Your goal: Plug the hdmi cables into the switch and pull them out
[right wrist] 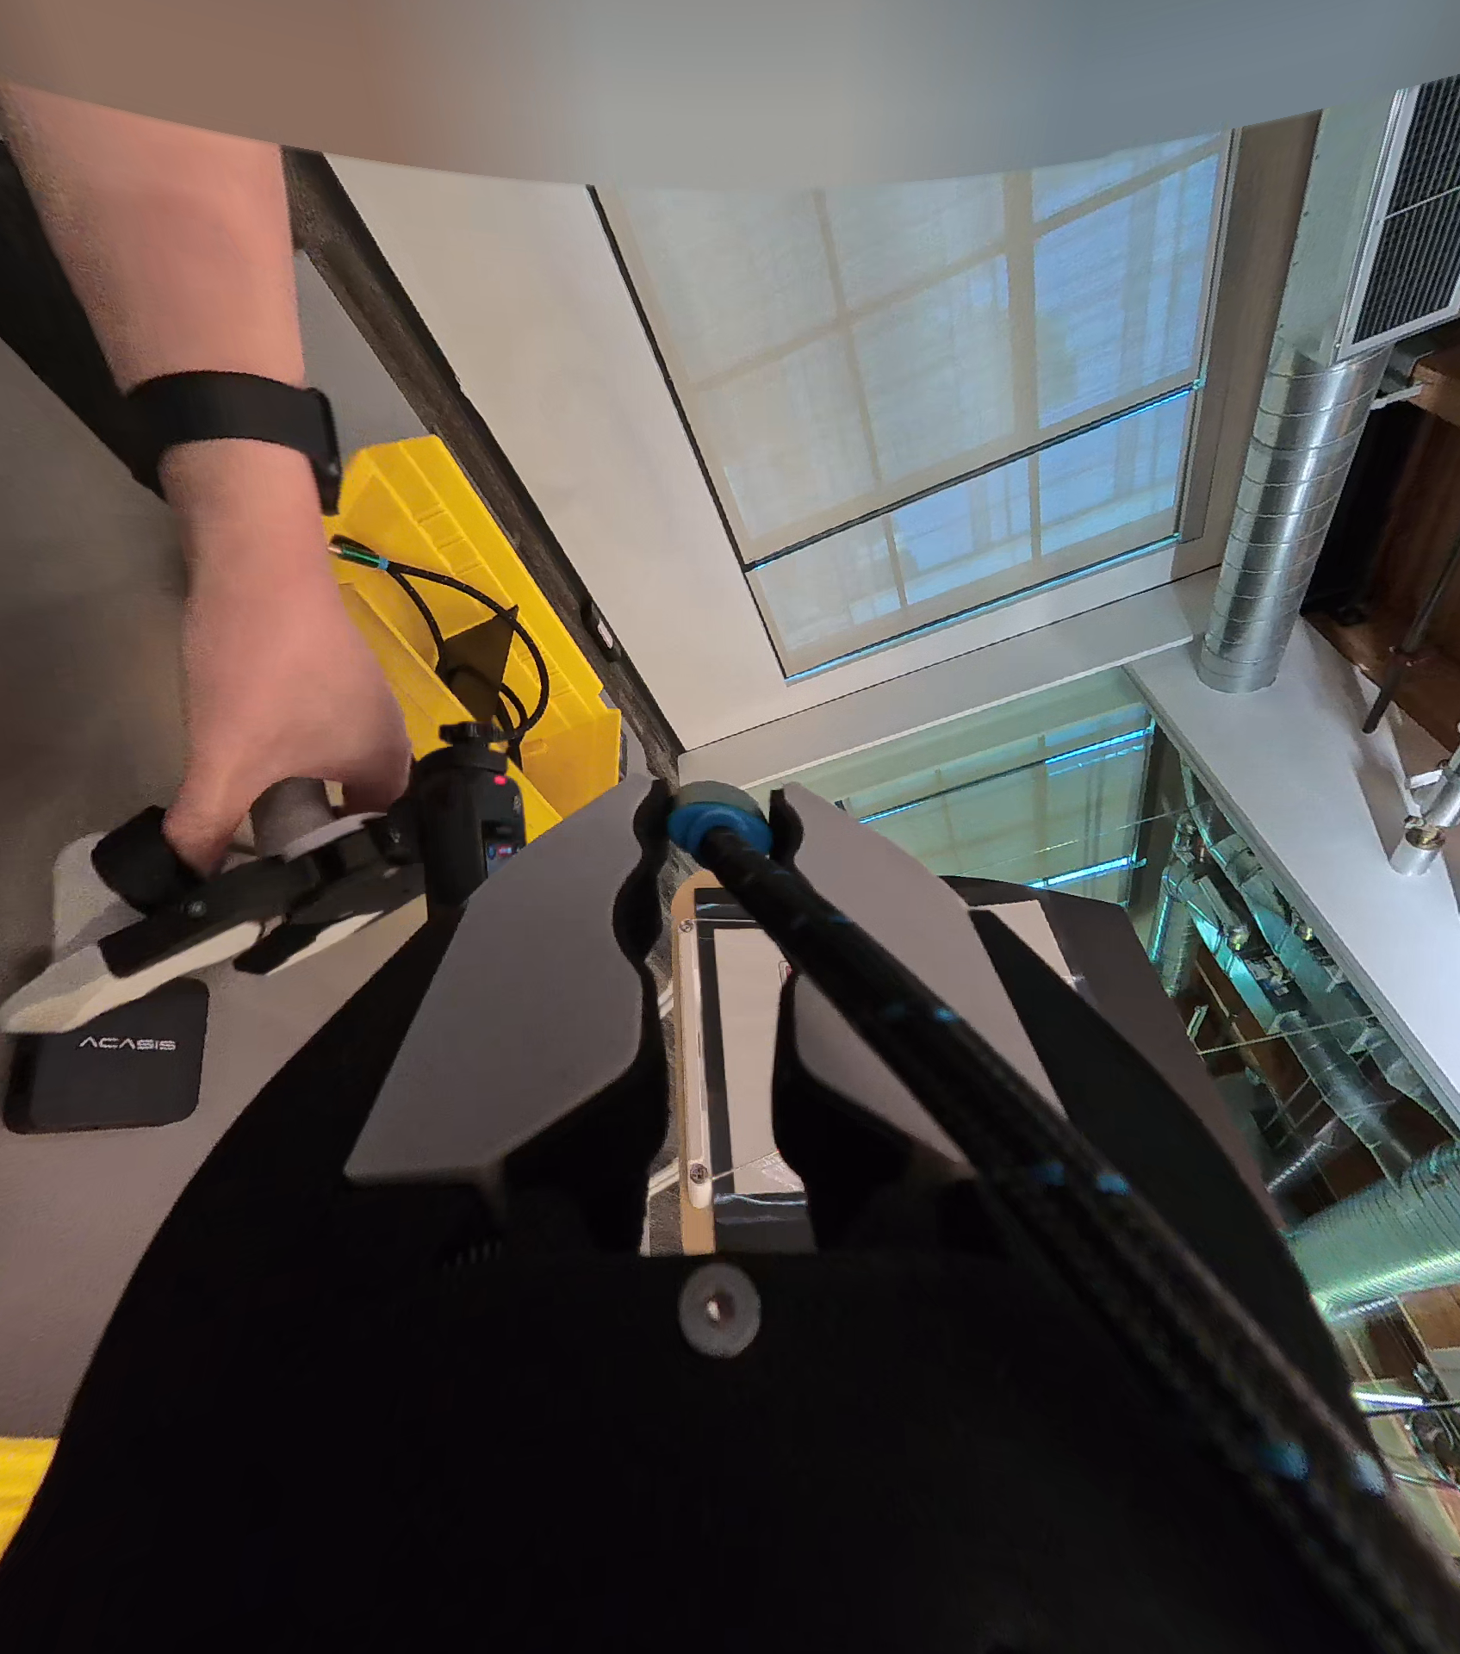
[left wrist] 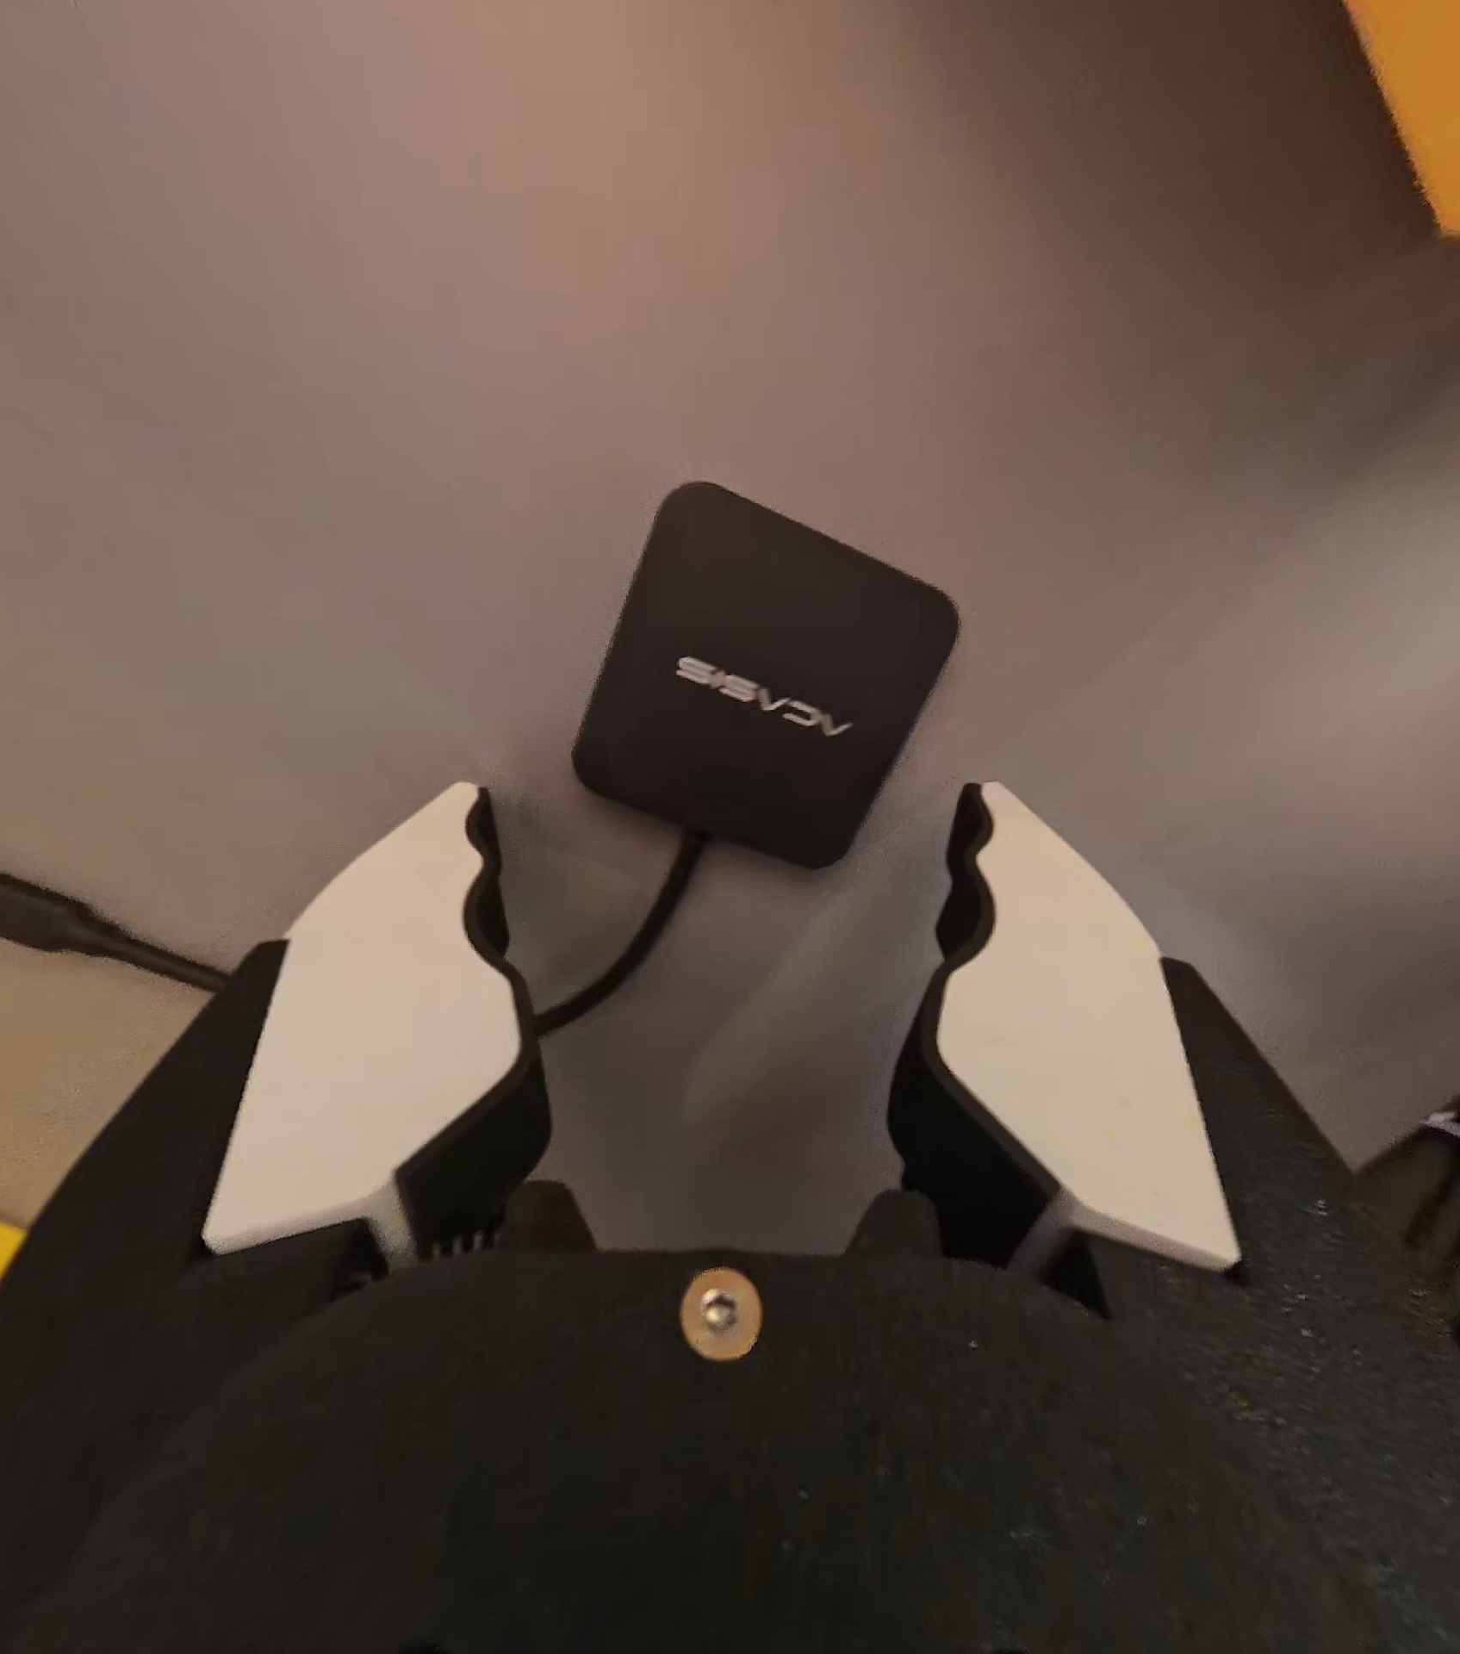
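Right hand-held gripper (right wrist: pixel 713 819) clamps the HDMI cable (right wrist: pixel 914 1011) (plug tip hidden).

Pale brand lettering across the black switch's (left wrist: pixel 766 676) top face

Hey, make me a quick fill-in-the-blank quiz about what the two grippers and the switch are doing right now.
1. The left gripper, hovering by the flat square black switch, has its jaws ____.
2. The right gripper is shut on the black braided cable with ____ flecks.
3. The switch lies on a ____ table.
4. Behind the left hand sits a ____ plastic bin.

Missing words: open; blue; grey; yellow
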